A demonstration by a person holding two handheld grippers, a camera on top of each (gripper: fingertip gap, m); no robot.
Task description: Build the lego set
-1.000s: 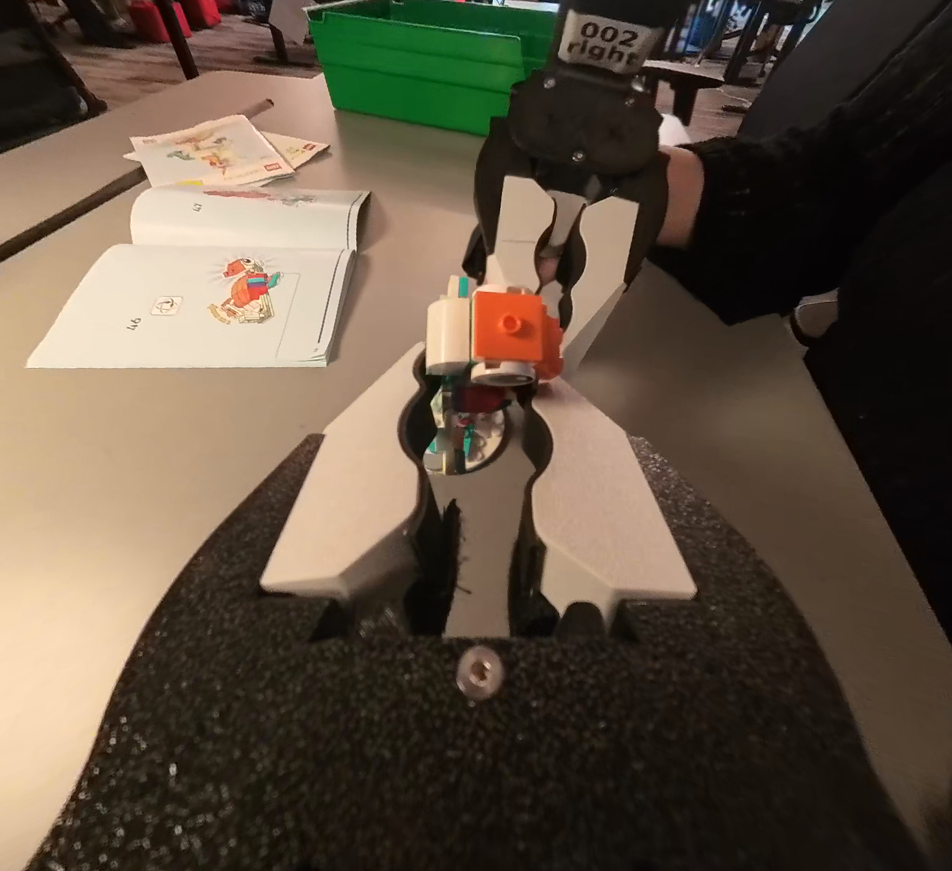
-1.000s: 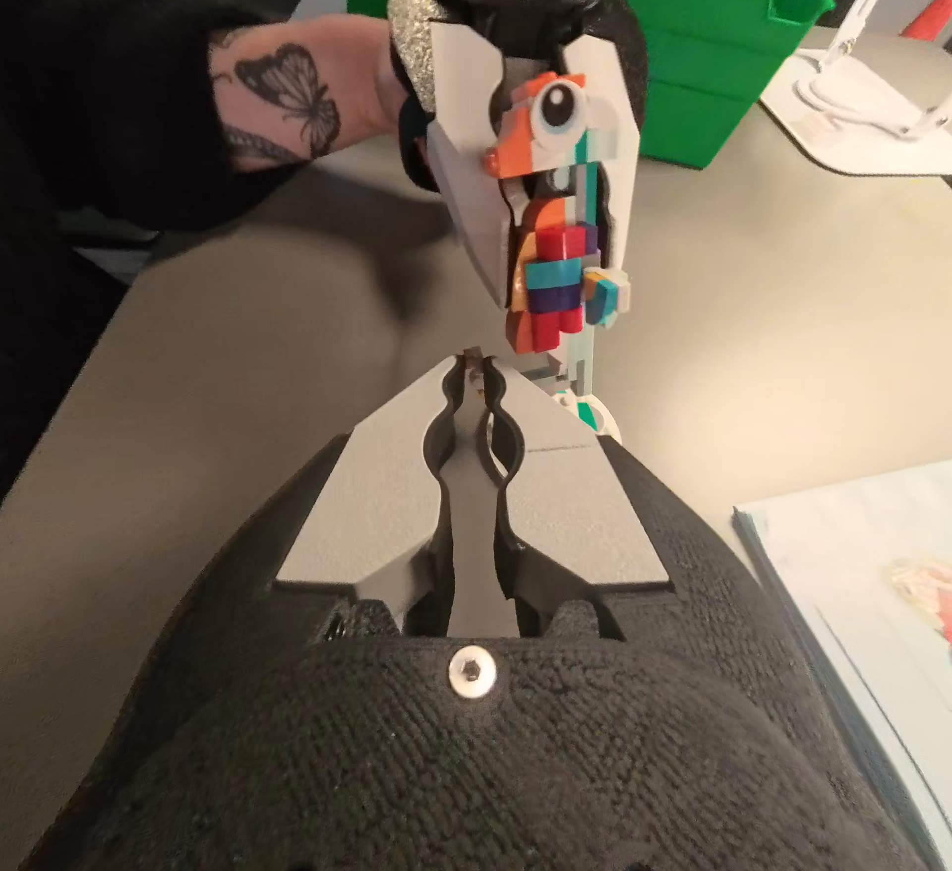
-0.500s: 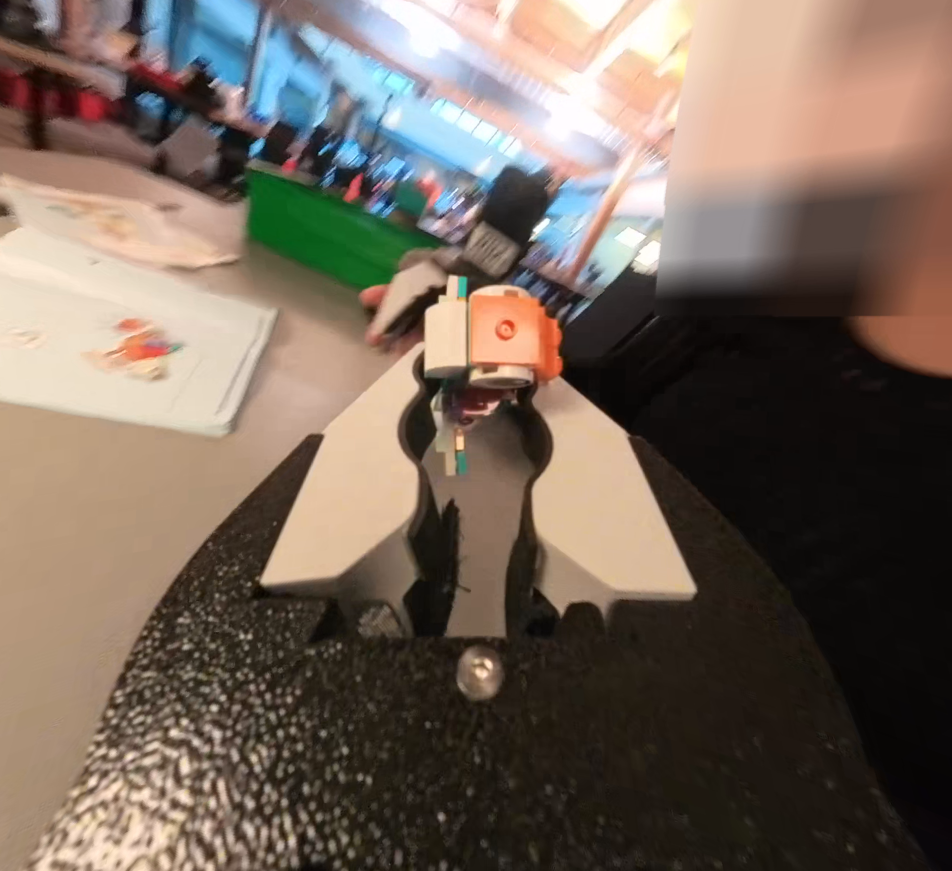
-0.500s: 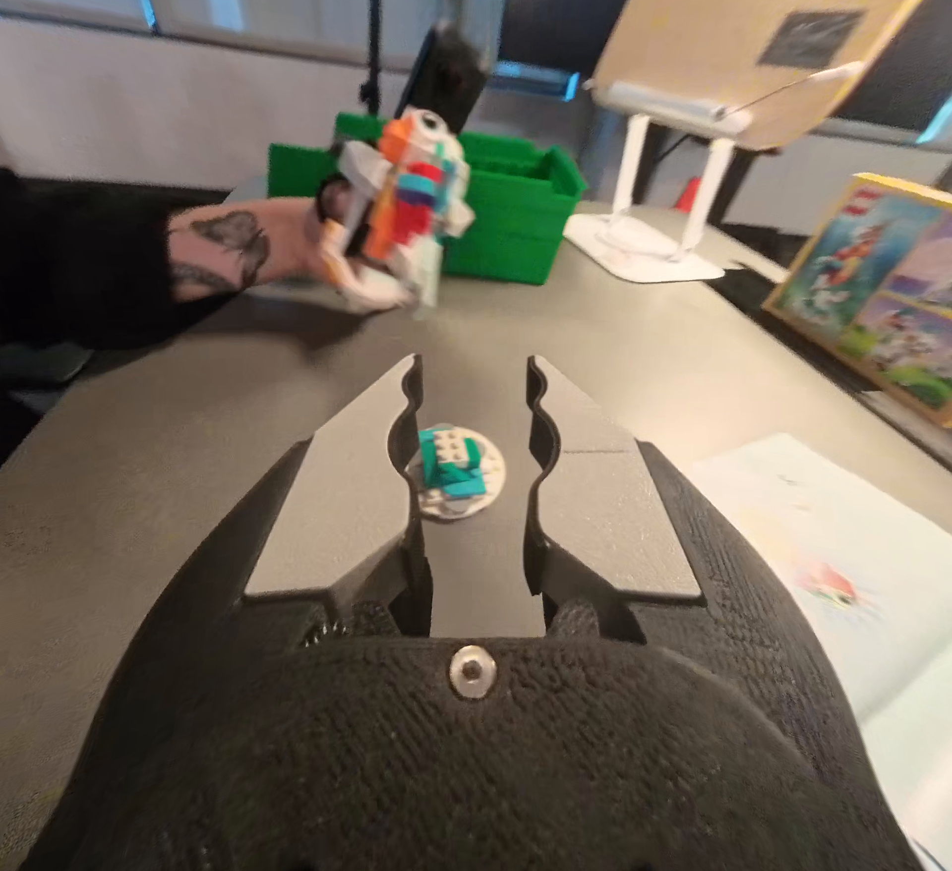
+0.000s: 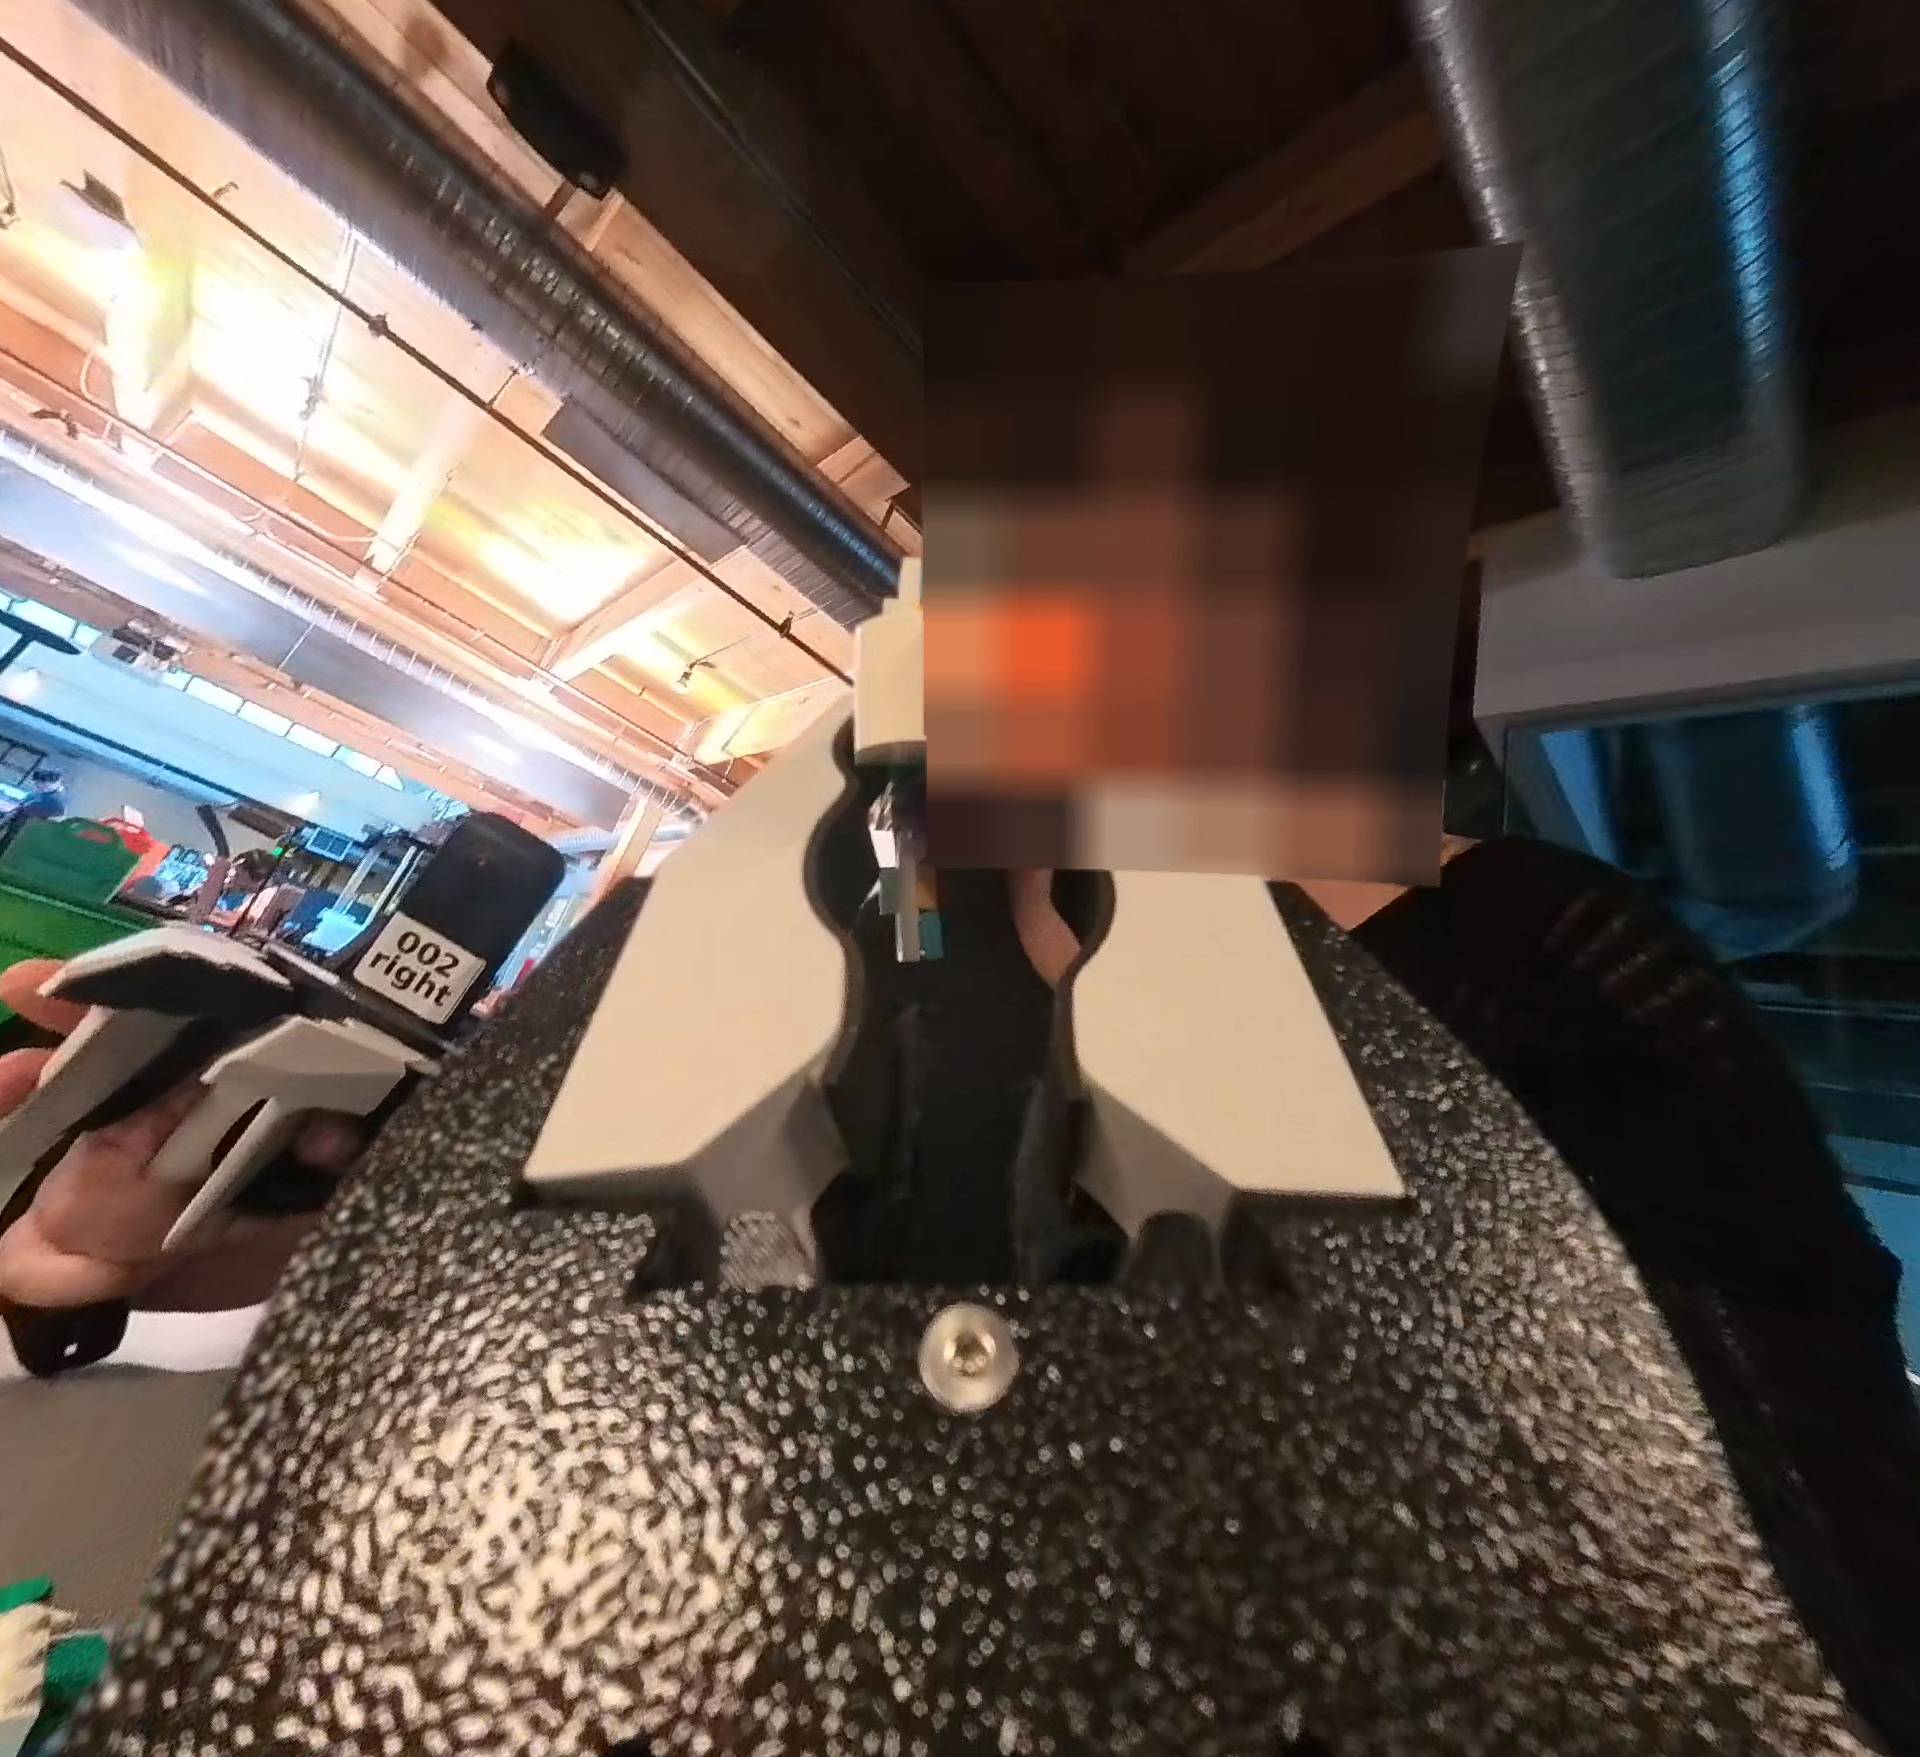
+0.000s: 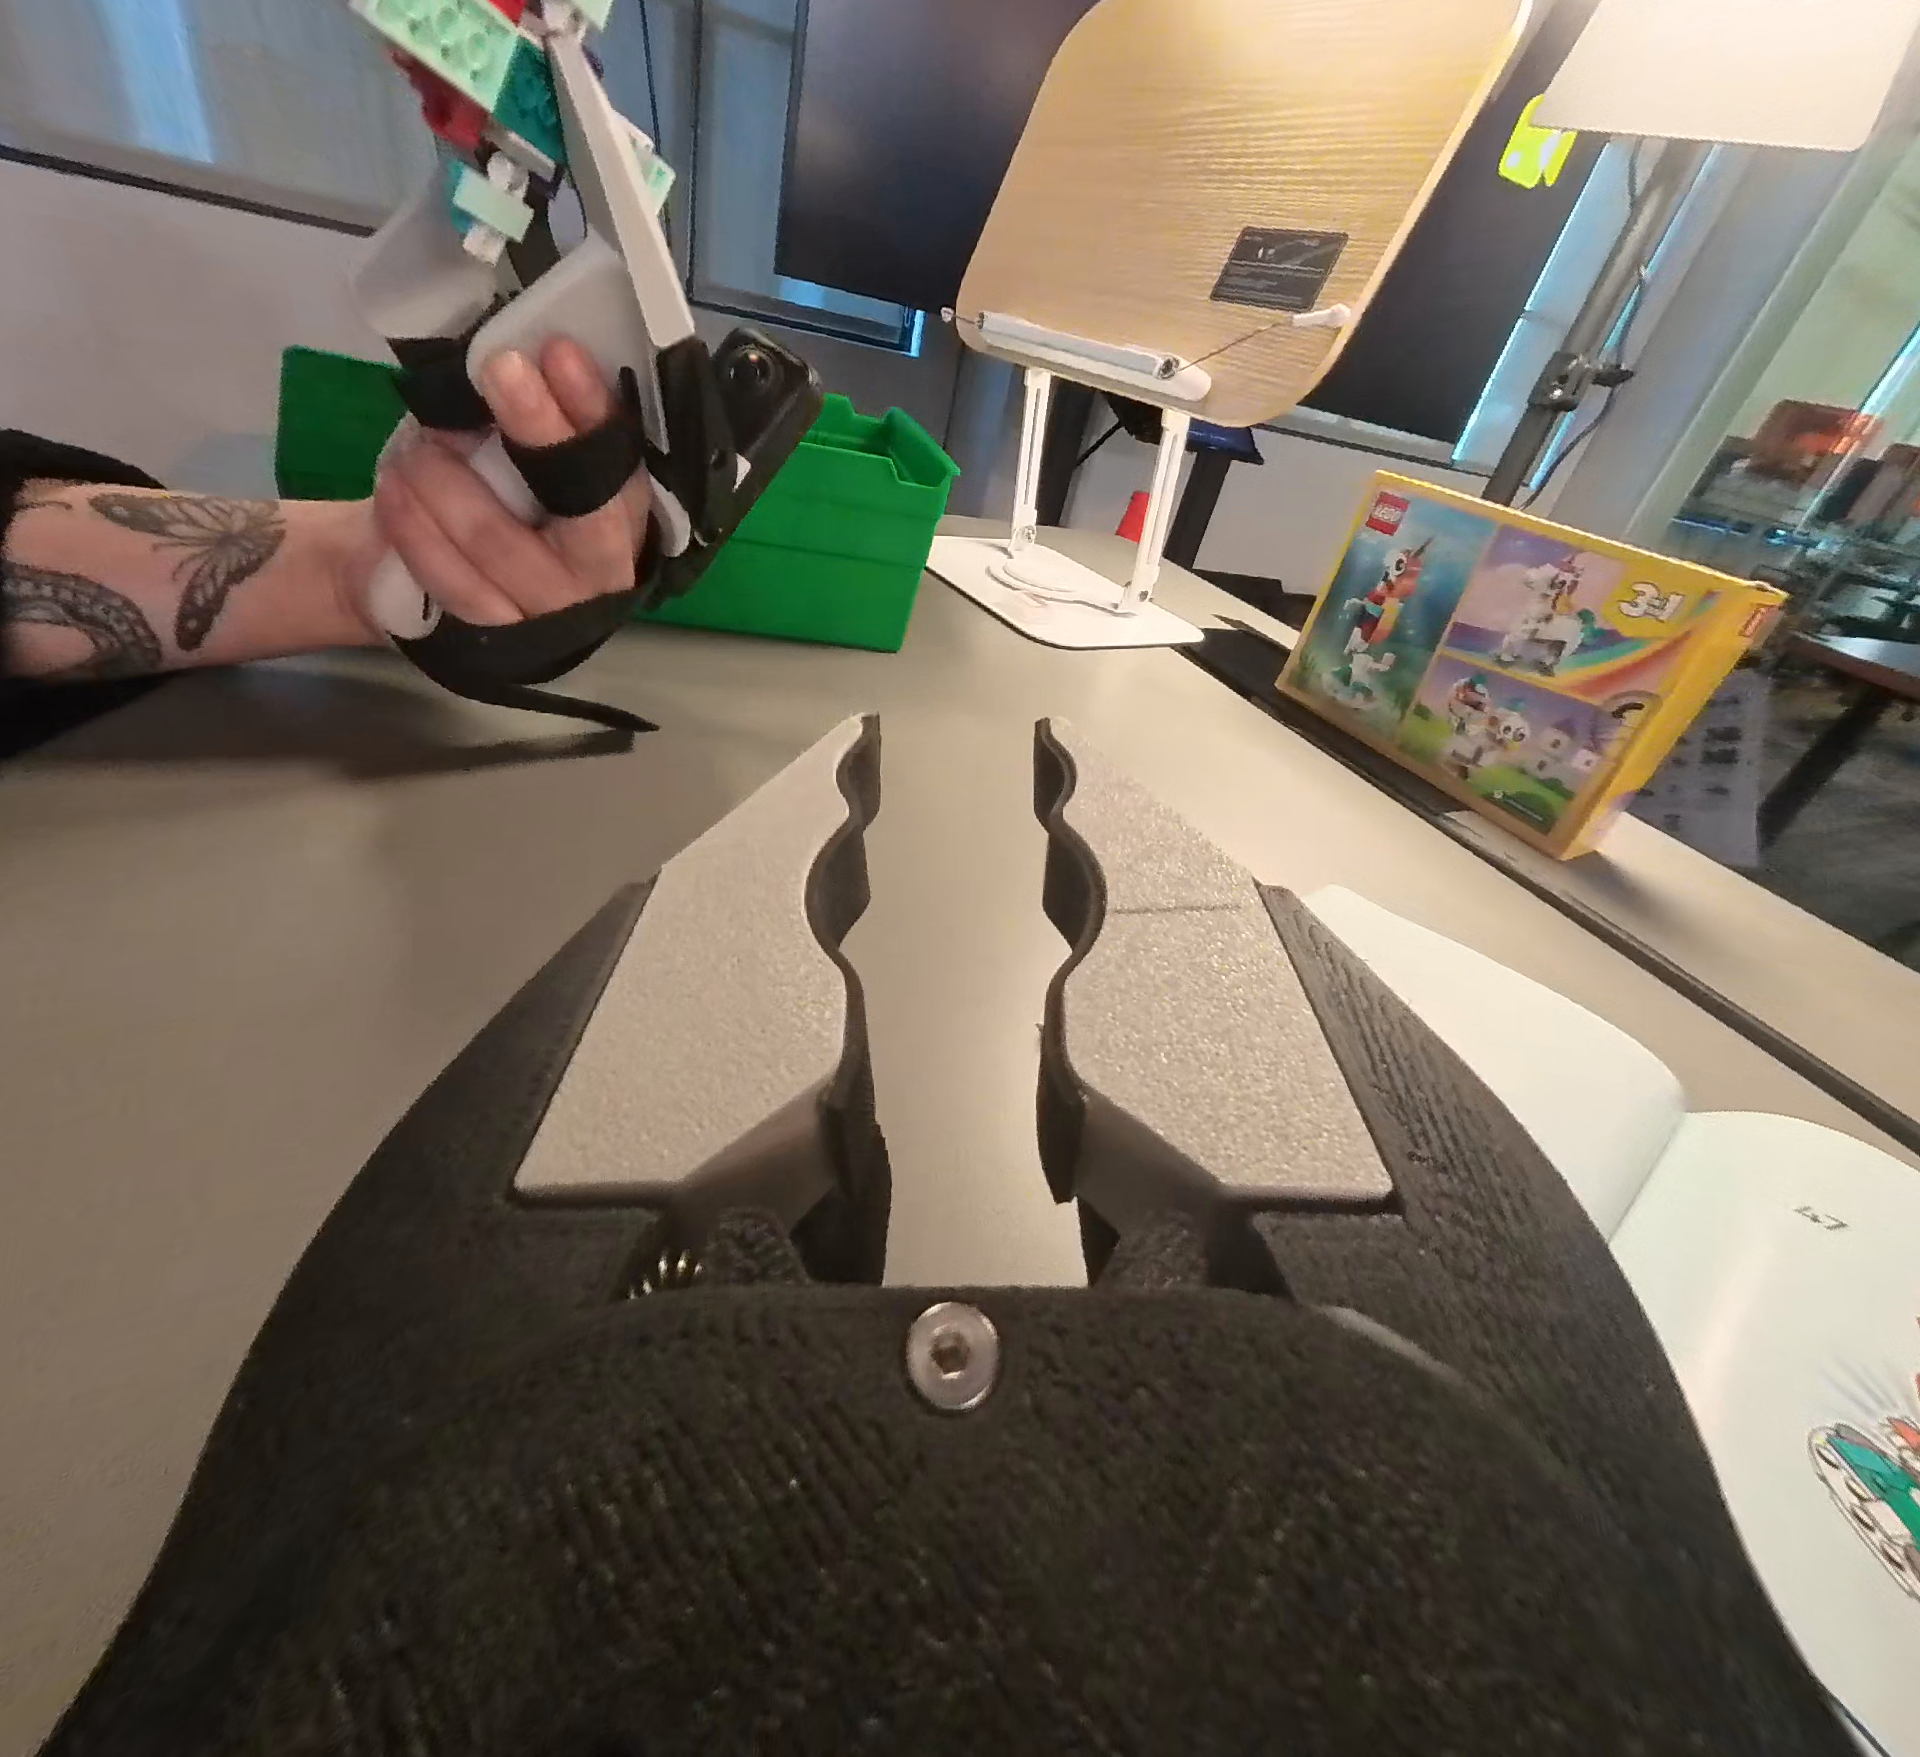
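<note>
My left gripper (image 5: 971,772) points up at the ceiling and is shut on the lego model; a white part (image 5: 888,679) of it shows, and the rest lies behind a mosaic patch. In the right wrist view the left gripper (image 6: 509,55) is raised at the upper left, and the model (image 6: 436,14) shows its mint, teal and red underside. My right gripper (image 6: 956,731) is open and empty, low over the grey table (image 6: 312,928). It also shows at the lower left of the left wrist view (image 5: 177,1021).
A green bin (image 6: 831,533) stands behind the left hand. A wooden book stand (image 6: 1226,180) on a white foot is at the back. The lego box (image 6: 1527,658) stands at the right edge. The open instruction booklet (image 6: 1714,1292) lies at the right.
The left gripper has lifted the model off the table and tilted it up toward the ceiling. The right gripper has opened and drawn back. The round white base is out of view.
</note>
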